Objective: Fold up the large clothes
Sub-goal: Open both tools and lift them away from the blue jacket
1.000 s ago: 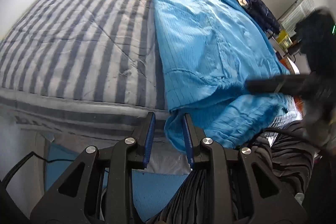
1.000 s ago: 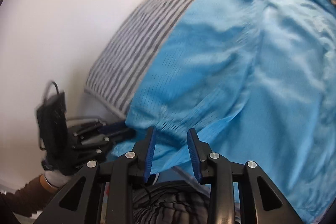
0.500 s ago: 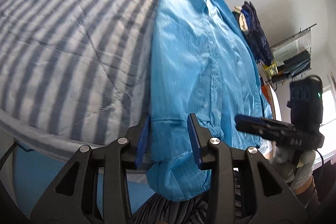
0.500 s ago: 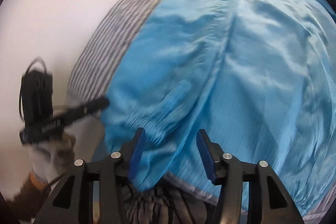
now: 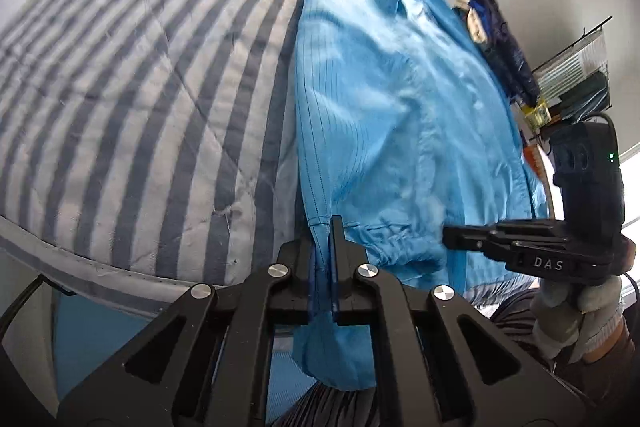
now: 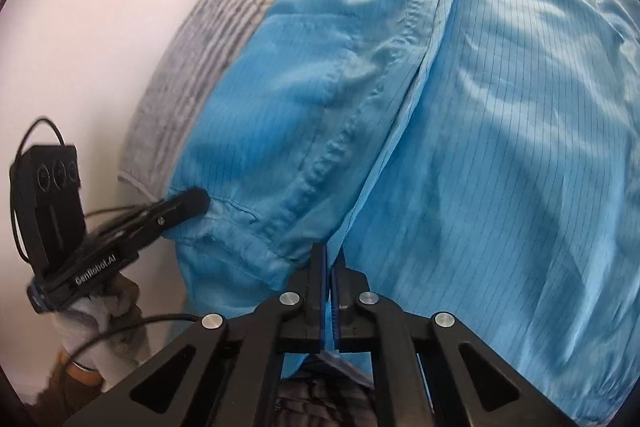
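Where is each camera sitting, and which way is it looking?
Left wrist view: sits on the left gripper, looks forward over the blue garment on the striped bedding; its fingers pinch the hem, and the right gripper shows.
Right wrist view: sits on the right gripper, looks across the garment toward the wall; its fingers pinch the fabric, and the left gripper and gloved hand show.
Both share the garment, the bedding and the other gripper.

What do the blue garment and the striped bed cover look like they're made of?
Blue garment: looks like a thin, smooth synthetic weave with a slight sheen; a fine dark grid runs through it, and the cuff is gathered with elastic. Striped bed cover: looks like matte cotton or a blend, quilted, with stitched diagonal lines and soft puckers. Both grippers, left and right, are shut on the garment.
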Demonstrator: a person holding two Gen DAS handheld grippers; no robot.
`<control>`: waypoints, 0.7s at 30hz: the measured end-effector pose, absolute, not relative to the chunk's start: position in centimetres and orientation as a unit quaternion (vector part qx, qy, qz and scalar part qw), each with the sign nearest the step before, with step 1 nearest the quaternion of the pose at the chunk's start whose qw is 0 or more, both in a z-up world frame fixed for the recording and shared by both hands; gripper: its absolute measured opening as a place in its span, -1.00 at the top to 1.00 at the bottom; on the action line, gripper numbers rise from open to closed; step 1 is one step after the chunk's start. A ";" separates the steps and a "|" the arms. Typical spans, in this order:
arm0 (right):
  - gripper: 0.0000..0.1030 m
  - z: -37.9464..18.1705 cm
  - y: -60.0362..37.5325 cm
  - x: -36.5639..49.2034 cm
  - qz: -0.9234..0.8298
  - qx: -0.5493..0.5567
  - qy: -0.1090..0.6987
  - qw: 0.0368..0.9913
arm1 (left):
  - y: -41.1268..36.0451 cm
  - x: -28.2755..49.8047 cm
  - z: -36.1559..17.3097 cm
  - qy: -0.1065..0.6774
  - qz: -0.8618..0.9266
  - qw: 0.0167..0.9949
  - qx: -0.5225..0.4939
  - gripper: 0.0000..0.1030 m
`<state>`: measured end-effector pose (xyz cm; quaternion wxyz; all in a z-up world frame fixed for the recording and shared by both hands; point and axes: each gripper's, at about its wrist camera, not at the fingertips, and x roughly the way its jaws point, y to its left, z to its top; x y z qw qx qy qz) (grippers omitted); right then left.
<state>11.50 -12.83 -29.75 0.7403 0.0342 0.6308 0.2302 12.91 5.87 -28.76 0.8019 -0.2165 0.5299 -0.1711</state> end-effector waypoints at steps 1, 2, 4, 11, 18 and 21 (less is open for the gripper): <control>1.00 -29.9 -12.8 11.4 0.222 0.024 0.634 0.740 | 5.9 12.9 -28.7 0.529 -0.170 0.803 -0.216 0.95; 0.99 -29.9 -13.0 11.3 0.222 0.025 0.634 0.740 | 5.8 12.9 -28.4 0.527 -0.169 0.805 -0.213 0.94; 0.89 -29.1 -13.3 11.2 0.229 0.026 0.622 0.748 | 5.9 12.7 -27.3 0.519 -0.163 0.814 -0.203 0.76; 0.45 -22.2 -16.9 9.5 0.232 0.034 0.529 0.816 | 6.3 12.5 -19.9 0.438 -0.170 0.865 -0.178 0.74; 0.44 -14.1 -20.7 8.5 0.202 0.058 0.439 0.873 | 5.0 14.1 -9.0 0.349 -0.202 0.902 -0.153 0.74; 0.44 -11.0 -21.7 8.6 0.186 0.067 0.410 0.890 | 4.4 15.0 -4.6 0.317 -0.220 0.909 -0.159 0.74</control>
